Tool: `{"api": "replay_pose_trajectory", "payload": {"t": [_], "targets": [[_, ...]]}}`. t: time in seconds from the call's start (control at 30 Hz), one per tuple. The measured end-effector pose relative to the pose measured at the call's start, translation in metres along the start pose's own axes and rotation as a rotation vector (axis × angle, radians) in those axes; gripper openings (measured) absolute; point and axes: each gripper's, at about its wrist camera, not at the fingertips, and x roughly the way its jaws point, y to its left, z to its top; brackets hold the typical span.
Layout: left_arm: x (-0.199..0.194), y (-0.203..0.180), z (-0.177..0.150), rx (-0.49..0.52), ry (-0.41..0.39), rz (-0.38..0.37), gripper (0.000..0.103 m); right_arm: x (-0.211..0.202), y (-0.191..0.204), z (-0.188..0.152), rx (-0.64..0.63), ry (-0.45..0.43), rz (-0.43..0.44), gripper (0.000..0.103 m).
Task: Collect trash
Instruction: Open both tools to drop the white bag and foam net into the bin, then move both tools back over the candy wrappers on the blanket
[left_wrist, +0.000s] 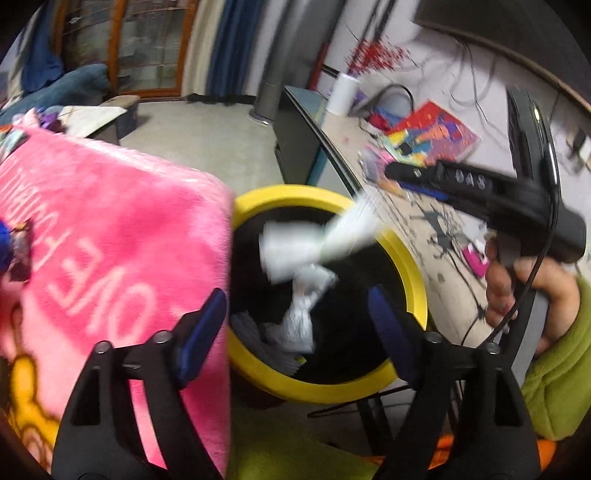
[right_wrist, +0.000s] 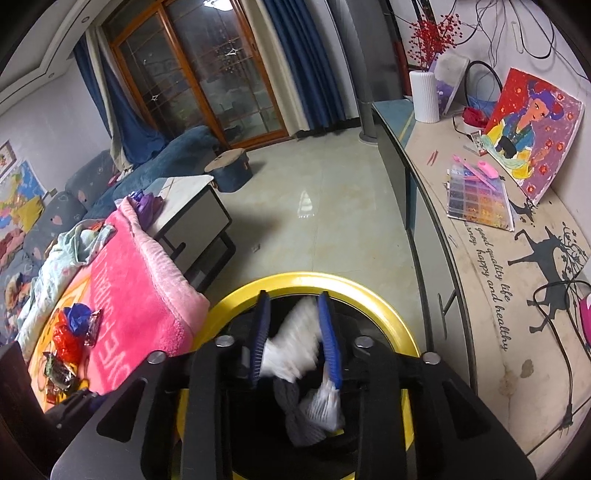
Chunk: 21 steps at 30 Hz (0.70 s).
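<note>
A fluffy pink fleece blanket lies beside the smooth yellow plastic rim of the bin, which holds crumpled white paper, near a glossy tiled floor and crinkly foil wrappers.

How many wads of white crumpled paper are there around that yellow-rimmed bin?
3. One blurred white paper wad is over the mouth of the yellow-rimmed black bin, another wad is inside the right claw, and a third wad lies in the bin on grey cloth. More may be buried.

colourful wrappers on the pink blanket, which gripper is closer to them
Left. The left gripper hangs open beside the pink blanket holding the wrappers; the right gripper is farther off, over the yellow bin.
</note>
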Motion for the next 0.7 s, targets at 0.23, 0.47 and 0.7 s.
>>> {"api": "replay_pose_trajectory", "payload": {"t": [0.23, 0.47, 0.7], "targets": [[-0.045, 0.019, 0.006, -0.059, -0.124, 0.090, 0.090, -0.016, 0.023, 0.001, -0.026, -0.050, 0.036, 0.040], [-0.093, 0.037, 0.008, -0.082, -0.260, 0.224, 0.092, -0.039, 0.060, -0.002, -0.080, -0.112, 0.107, 0.052], [-0.130, 0.061, 0.004, -0.131, -0.341, 0.294, 0.092, -0.062, 0.099, -0.008, -0.168, -0.169, 0.163, 0.061]]}}
